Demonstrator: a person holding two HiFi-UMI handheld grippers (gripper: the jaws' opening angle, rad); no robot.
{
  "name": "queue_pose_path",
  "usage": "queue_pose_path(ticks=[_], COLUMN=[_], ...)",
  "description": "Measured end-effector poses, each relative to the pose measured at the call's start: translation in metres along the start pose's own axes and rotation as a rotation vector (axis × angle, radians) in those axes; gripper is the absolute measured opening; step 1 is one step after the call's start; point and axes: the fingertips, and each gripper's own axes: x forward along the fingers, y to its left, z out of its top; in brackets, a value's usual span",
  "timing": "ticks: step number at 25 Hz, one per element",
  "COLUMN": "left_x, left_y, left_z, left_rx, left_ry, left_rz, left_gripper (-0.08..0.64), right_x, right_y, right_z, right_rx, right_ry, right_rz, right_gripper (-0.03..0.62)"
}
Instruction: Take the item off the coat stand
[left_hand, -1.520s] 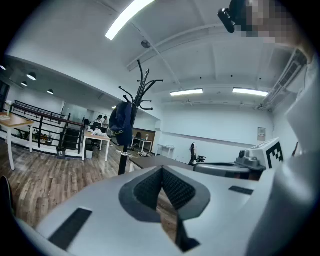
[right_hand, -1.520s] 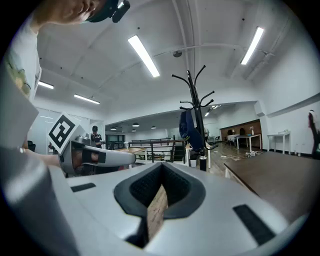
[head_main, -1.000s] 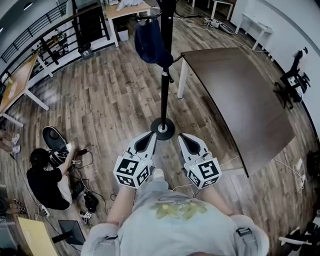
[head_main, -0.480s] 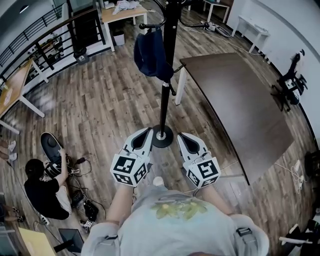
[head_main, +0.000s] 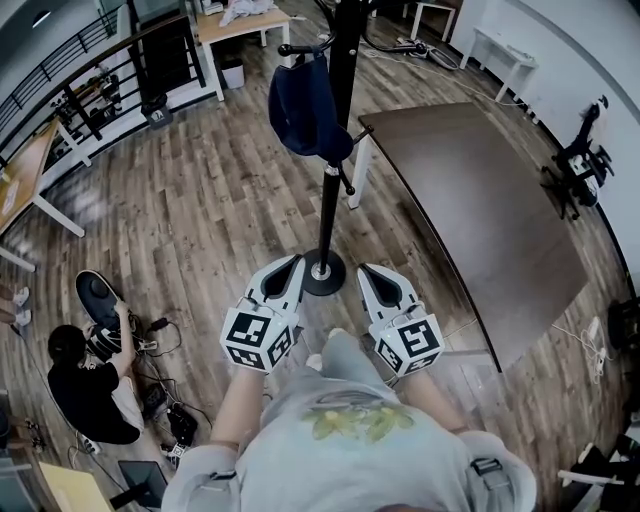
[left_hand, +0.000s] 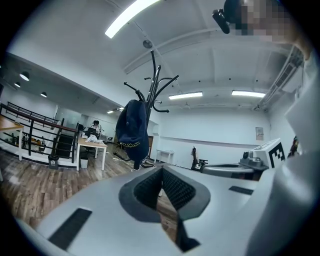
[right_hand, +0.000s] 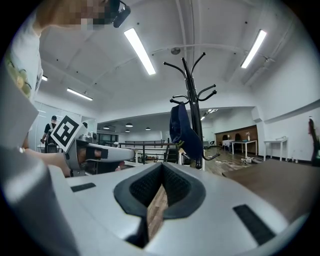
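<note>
A black coat stand rises from a round base on the wood floor, straight ahead of me. A dark blue cap hangs from a hook on the stand's left side; it also shows in the left gripper view, cap, and in the right gripper view, cap. My left gripper and right gripper are held low and side by side near the base, well short of the cap. Both are shut with nothing between the jaws.
A long dark brown table with a white leg stands right of the stand. A person sits on the floor at the left among cables and gear. Desks and a black railing line the back left.
The view has shifted forward a little: the coat stand and cap sit slightly nearer and lower in the head view. Both grippers stay shut and level.
</note>
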Motion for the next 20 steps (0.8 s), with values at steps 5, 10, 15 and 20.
queue_pose_path(ticks=[5, 10, 15, 20], left_x=[0.016, 0.032, 0.051, 0.069], left_y=[0.008, 0.023, 0.037, 0.05], left_z=[0.002, 0.013, 0.037, 0.063], left_rx=[0.009, 0.018, 0.052, 0.083], left_ry=[0.002, -0.019, -0.049, -0.077], left_rz=[0.005, 0.012, 0.001, -0.002], left_gripper=[0.017, 0.017, 0.018, 0.031], right_x=[0.009, 0.029, 0.053, 0.075], right_y=[-0.012, -0.023, -0.036, -0.044], right_z=[-0.002, 0.0, 0.011, 0.017], right_rx=[0.007, 0.018, 0.008, 0.007], right_ry=[0.004, -0.006, -0.027, -0.035], right_rz=[-0.004, 0.0, 0.003, 0.016], right_gripper=[0.006, 0.006, 0.006, 0.006])
